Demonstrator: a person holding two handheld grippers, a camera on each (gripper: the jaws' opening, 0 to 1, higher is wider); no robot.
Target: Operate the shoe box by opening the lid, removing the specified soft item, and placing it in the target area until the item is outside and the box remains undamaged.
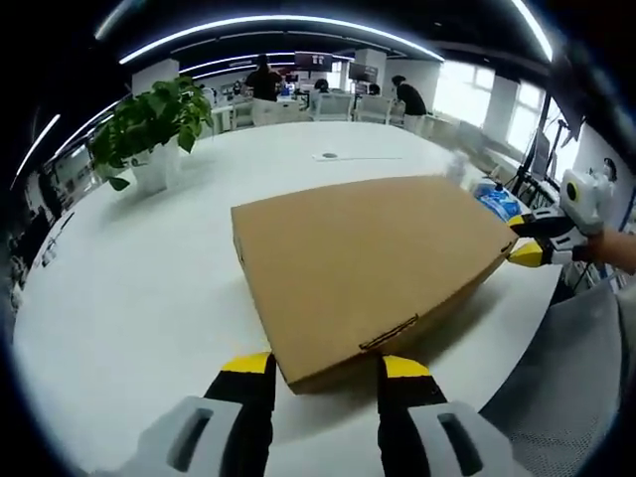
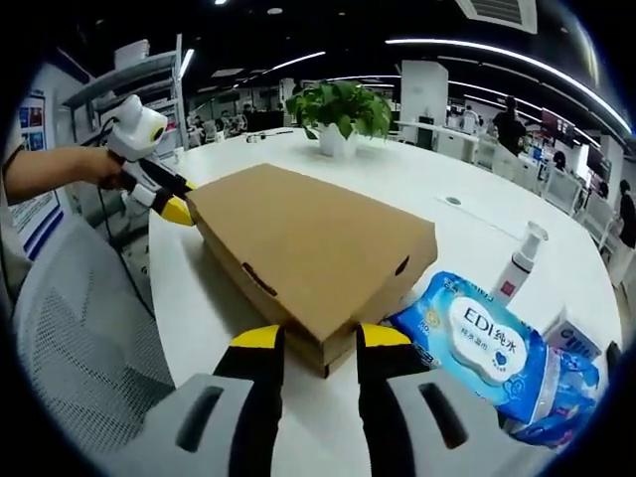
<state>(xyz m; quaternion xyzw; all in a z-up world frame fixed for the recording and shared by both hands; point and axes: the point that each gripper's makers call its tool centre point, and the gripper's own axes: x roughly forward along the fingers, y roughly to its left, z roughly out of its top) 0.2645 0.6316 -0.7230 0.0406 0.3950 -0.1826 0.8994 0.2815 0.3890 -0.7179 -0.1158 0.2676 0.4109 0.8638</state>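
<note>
The flat brown cardboard shoe box (image 1: 363, 273) lies shut on the round white table (image 1: 129, 298). The left gripper (image 1: 325, 366) sits at one corner with its jaws apart, one on each side of the corner, not squeezing. The right gripper (image 2: 310, 338) does the same at the far corner.

The box looks light and stiff, but its thin lid could bend or tear. A good place to lift is the lid's front edge, near the small slot. A blue wipes pack (image 2: 487, 353) and a white pump bottle (image 2: 517, 266) sit just beside the box. The green potted plant (image 1: 154, 129) is well apart. The rest of the table has lots of room.
</note>
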